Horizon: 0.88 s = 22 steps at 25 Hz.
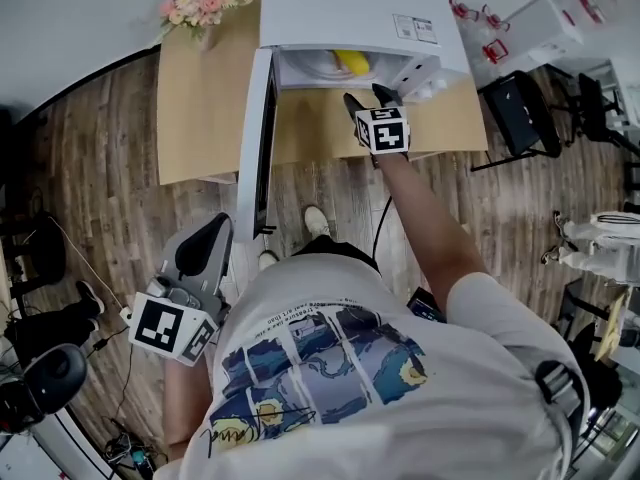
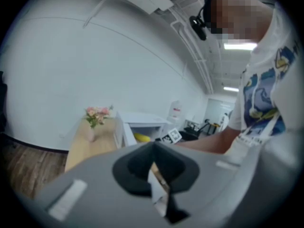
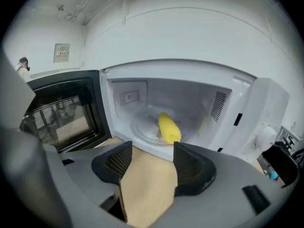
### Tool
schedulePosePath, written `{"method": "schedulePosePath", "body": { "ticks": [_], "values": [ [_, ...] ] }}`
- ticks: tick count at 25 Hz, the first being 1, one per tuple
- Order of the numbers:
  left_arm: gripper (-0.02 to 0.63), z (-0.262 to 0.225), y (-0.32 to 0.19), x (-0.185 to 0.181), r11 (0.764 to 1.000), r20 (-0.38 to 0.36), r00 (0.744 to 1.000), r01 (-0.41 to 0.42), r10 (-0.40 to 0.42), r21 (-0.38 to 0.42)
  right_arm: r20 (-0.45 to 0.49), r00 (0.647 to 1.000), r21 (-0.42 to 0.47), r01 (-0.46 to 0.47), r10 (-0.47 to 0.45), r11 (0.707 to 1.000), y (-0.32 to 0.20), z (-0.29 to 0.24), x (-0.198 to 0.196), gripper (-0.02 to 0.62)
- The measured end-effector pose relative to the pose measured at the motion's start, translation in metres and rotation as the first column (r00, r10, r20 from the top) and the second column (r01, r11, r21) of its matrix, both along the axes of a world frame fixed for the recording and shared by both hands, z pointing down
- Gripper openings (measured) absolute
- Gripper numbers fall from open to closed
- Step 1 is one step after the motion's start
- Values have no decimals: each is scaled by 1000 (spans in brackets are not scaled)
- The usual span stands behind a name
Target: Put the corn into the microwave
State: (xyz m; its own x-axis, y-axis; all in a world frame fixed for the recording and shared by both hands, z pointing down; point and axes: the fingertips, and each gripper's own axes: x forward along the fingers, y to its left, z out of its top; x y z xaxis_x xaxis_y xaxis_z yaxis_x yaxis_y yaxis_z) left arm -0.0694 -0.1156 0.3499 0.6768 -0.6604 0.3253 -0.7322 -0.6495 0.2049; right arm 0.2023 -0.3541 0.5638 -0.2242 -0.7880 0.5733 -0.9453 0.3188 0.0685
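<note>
The yellow corn (image 3: 169, 128) lies on the glass turntable inside the open white microwave (image 3: 259, 108); the head view shows the corn (image 1: 352, 63) in the cavity too. My right gripper (image 3: 151, 163) hangs open just outside the microwave's front, over the wooden table, nothing between its fingers; in the head view this right gripper (image 1: 370, 98) is right before the opening. My left gripper (image 1: 205, 243) is held low at my side, far from the table. In the left gripper view its jaws (image 2: 153, 170) stand shut and empty.
The microwave door (image 1: 262, 138) swings open to the left, its dark window (image 3: 61, 115) facing my right gripper. A vase of pink flowers (image 1: 203, 8) stands at the back left of the wooden table (image 1: 205, 108). A black chair (image 1: 520, 113) and white equipment stand to the right.
</note>
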Motion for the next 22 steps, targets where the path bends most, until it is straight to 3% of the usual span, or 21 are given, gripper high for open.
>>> {"method": "schedulePosePath", "body": {
  "ticks": [3, 12, 22],
  "values": [
    [9, 1, 9, -7, 1000, -9, 1000, -18, 18, 3, 24, 1000, -8, 20, -20, 1000, 27, -7, -11, 250],
    [9, 7, 36, -26, 997, -10, 997, -75, 75, 26, 131, 991, -27, 28, -24, 999, 111, -28, -35, 53],
    [8, 29, 64, -52, 993, -16, 993, -117, 117, 11, 190, 979, -68, 91, -77, 994, 208, -48, -80, 11]
  ]
}}
